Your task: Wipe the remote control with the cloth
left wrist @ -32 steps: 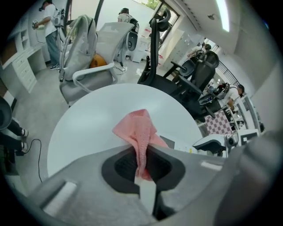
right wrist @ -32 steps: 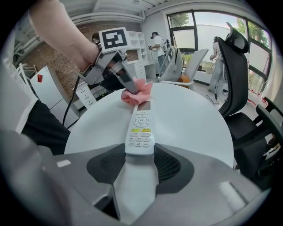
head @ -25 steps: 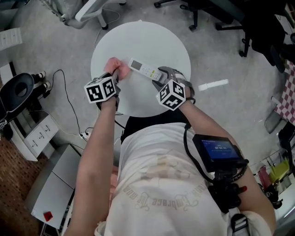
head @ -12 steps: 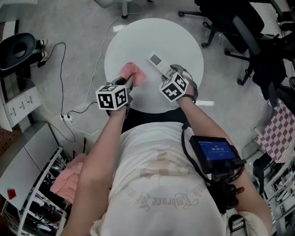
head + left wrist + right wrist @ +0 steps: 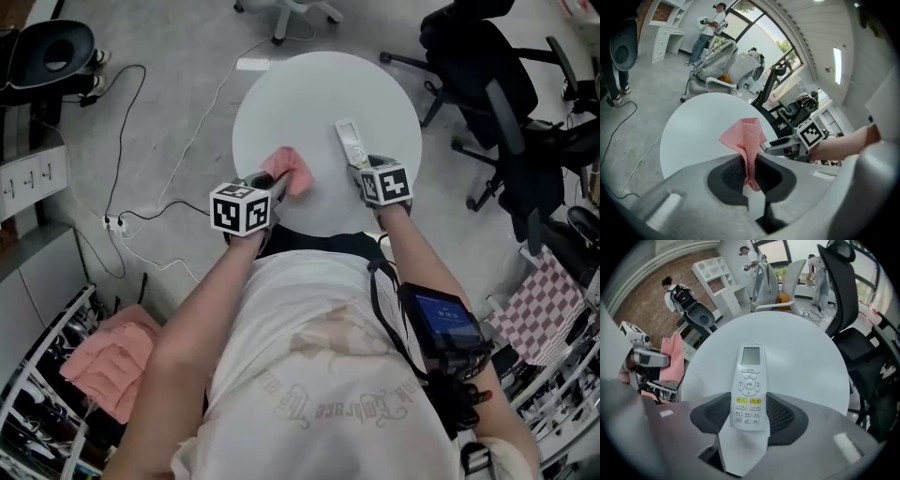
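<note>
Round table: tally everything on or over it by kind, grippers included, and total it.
cloth: 1
remote control: 1
grippers: 2, the left gripper shut on the cloth, the right gripper, its jaws just closed further, on the remote control
total: 4

Round white table (image 5: 281,103), black office chairs (image 5: 487,94) right, cables (image 5: 141,131) across grey floor (image 5: 169,37), pink towels (image 5: 98,361) lower left.
</note>
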Action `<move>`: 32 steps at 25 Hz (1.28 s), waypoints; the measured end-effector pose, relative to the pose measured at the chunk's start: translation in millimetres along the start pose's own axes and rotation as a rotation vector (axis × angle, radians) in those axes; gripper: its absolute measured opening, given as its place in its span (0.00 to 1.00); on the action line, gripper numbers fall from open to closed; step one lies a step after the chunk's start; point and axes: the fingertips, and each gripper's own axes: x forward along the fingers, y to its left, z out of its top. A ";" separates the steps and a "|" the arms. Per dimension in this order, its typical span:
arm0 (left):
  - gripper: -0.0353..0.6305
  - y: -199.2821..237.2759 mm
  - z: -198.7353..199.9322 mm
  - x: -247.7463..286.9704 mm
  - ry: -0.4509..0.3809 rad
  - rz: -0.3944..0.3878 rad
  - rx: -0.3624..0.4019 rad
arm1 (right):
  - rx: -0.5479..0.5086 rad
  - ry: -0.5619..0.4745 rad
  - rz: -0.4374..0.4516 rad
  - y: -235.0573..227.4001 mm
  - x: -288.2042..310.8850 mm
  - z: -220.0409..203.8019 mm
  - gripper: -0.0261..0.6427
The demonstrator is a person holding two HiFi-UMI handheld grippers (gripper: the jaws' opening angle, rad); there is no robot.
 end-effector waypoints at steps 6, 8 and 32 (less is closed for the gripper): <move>0.09 -14.3 -0.9 -2.1 -0.022 -0.087 -0.013 | 0.219 -0.107 0.103 1.4 -19.7 -12.8 0.41; 0.09 -20.6 -3.3 -4.5 -0.014 -0.133 -0.027 | 0.317 -0.175 0.191 13.8 -27.3 -13.1 0.41; 0.09 -148.4 1.0 -25.5 0.024 -0.729 -0.121 | 0.289 -0.694 0.746 119.5 -163.0 42.1 0.41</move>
